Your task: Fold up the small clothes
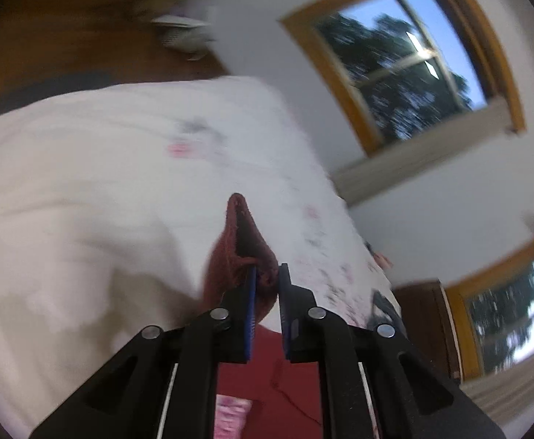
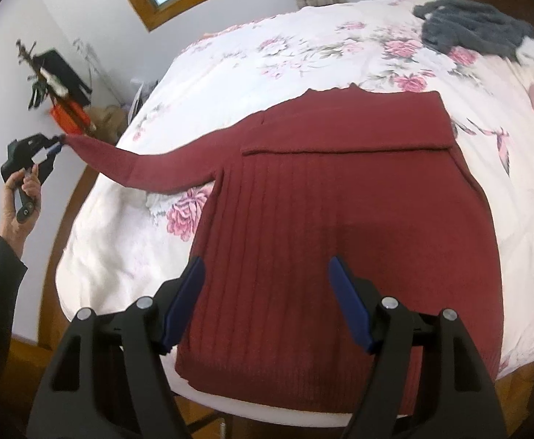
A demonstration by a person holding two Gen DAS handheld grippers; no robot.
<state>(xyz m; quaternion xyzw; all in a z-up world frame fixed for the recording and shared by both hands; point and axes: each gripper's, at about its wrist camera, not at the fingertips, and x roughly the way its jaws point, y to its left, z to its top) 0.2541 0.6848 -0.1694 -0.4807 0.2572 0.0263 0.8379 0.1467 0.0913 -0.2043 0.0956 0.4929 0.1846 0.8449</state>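
One bed (image 2: 303,58) with a white floral cover is carrying everything. The dark red ribbed sweater (image 2: 340,212) is lying flat across the near half of it, its hem reaching the near edge and its far-side sleeve folded across the chest. The other sleeve (image 2: 128,162) is stretching out past the left edge of the bed, off the cover.

A grey fleecy garment (image 2: 468,29) is lying bunched near the far right corner, well apart from the sweater.

I am holding my right gripper (image 2: 267,285) over the sweater's lower body, near the hem; its jaws are standing wide apart and gripping nothing.

My left gripper (image 2: 56,144) is sitting out beyond the left edge, in my left hand (image 2: 22,190), its jaws closed tight on the sleeve's cuff (image 1: 246,252). The left wrist view is blurred, but red knit is showing pinched between the blue pads (image 1: 251,303).
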